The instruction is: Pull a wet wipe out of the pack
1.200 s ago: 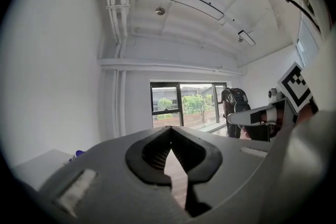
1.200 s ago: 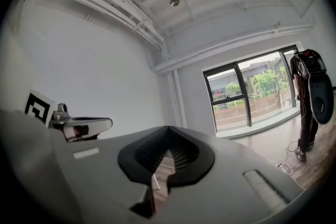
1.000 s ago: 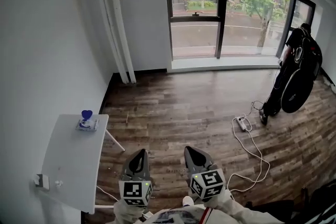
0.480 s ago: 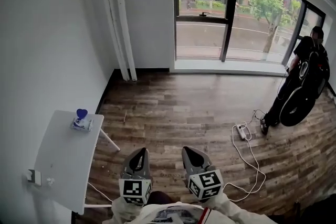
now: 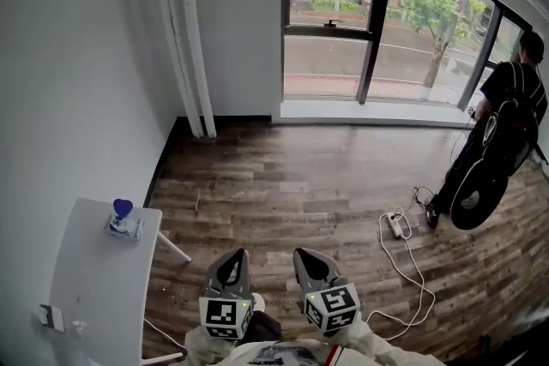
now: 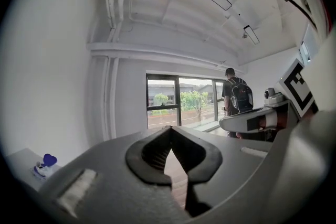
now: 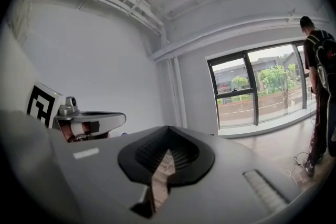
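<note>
Left jaws: my left gripper [image 5: 232,258] is pressed closed with nothing between the pads; only floorboards show through the small gap behind the tips.
Right jaws: my right gripper [image 5: 303,255] is closed just the same and holds nothing.
Why held so: I carry the pair low, side by side and close to my body, pointing towards twelve o'clock. I judge this a travelling carry, since there is nothing within reach to grip.
Wet wipe pack: the wet wipe pack [image 5: 123,227] lies flat at about ten o'clock from my jaws, well apart from both.
Blue part: something blue [image 5: 123,207] stands up from the pack's top, perhaps a raised lid or flap; it is too small to tell.
Worktop: the white worktop [image 5: 90,279] sits against the left wall, with the pack near its far end, where I can come at it from the open floor side.
Stage: the approach; no wipe is drawn yet.
Next move: I judge I must turn towards ten o'clock, steady the pack with one gripper and pinch the wipe with the other.
Bystander: a person [image 5: 504,120] stands by the window at about two o'clock, clear of my path.
</note>
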`<state>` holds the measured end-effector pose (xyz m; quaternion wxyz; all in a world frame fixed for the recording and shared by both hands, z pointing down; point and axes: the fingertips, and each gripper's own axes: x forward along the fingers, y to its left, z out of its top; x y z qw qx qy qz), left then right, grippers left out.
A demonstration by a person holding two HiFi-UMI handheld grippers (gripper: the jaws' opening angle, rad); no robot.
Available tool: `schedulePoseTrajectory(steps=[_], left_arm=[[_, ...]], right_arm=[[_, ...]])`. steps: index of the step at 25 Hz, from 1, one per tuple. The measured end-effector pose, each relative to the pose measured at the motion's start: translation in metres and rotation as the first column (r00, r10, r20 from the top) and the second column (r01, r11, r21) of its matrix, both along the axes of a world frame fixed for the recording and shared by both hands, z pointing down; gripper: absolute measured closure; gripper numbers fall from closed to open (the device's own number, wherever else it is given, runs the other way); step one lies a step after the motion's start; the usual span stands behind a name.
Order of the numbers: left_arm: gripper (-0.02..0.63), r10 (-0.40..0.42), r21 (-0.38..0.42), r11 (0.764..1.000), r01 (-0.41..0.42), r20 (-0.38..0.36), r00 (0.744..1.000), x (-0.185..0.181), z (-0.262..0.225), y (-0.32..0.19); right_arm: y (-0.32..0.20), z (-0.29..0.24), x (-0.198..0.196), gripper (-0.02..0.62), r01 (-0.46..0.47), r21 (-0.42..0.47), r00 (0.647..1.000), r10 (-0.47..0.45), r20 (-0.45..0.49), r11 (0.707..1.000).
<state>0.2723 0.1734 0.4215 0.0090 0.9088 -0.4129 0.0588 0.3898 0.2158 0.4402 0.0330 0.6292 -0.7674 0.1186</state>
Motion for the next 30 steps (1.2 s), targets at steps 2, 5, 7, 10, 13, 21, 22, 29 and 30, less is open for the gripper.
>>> schedulePoseTrajectory(steps=[2,5,7,10,13,21,22,29,30], left_arm=[[0.601,0.011,-0.006,1.0,-0.011,0.003,1.0,-0.001,0.0,-0.027],[0.601,0.019,0.02,1.0,-0.019,0.014,1.0,-0.006,-0.009,-0.073],[0.601,0.017,0.018,1.0,-0.017,0.012,1.0,-0.01,-0.01,-0.102],[0.601,0.013,-0.003,1.0,-0.013,0.008,1.0,-0.021,-0.005,-0.138],[0.601,0.0,-0.01,1.0,0.0,0.002,1.0,-0.034,-0.005,-0.172],[0.601,-0.063,-0.016,0.998,0.063,-0.013,0.998,-0.076,-0.003,-0.248],[0.601,-0.08,-0.017,0.997,0.079,-0.017,0.997,-0.082,-0.005,-0.256],[0.601,-0.23,-0.063,0.972,0.227,-0.033,0.973,-0.137,0.002,-0.296],[0.601,-0.253,-0.064,0.966,0.25,-0.034,0.967,-0.143,0.003,-0.3]], right_arm=[[-0.028,-0.002,-0.003,0.589,-0.003,-0.002,1.0,0.003,0.002,1.0],[-0.075,-0.008,-0.011,0.589,0.003,0.007,1.0,-0.003,-0.004,1.0],[-0.104,-0.01,-0.016,0.589,0.006,0.006,1.0,-0.006,-0.001,1.0],[-0.142,-0.007,-0.026,0.589,0.011,-0.004,1.0,-0.011,0.003,1.0],[-0.179,-0.003,-0.038,0.589,0.023,-0.017,1.0,-0.023,0.005,1.0],[-0.269,0.007,-0.086,0.589,0.092,-0.043,0.996,-0.091,0.024,0.995],[-0.28,0.006,-0.093,0.589,0.111,-0.048,0.994,-0.11,0.024,0.993],[-0.341,0.006,-0.153,0.589,0.273,-0.078,0.962,-0.273,0.018,0.959],[-0.348,0.007,-0.16,0.589,0.297,-0.08,0.955,-0.296,0.02,0.952]])
